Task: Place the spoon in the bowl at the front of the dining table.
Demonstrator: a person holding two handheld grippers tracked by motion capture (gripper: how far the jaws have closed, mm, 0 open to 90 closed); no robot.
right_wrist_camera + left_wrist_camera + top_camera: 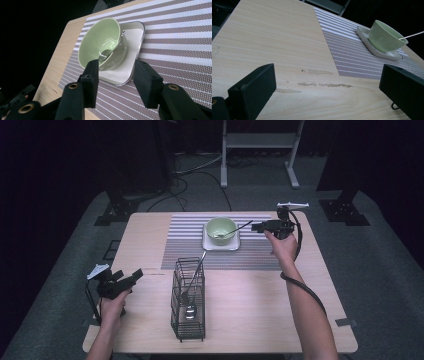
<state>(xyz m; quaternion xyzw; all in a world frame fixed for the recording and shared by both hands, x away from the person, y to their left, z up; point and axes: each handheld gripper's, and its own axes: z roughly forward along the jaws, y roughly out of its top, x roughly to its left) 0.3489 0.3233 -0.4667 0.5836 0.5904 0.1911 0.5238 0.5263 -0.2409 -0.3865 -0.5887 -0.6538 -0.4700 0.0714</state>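
From the high view we recorded a wire rack (188, 306) holding two utensils on the table (250, 300), with the left gripper (131, 278) spread and empty beside it. The right gripper view showed the right gripper (113, 82) spread just short of the green bowl (102, 43), where the spoon (108, 52) lay.

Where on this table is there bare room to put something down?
The bare wood left of the wire basket, near the left gripper, is free, as is the wood between the basket and the person's right forearm. The striped mat is open left of the white dish. It is crowded around the green bowl and right gripper.
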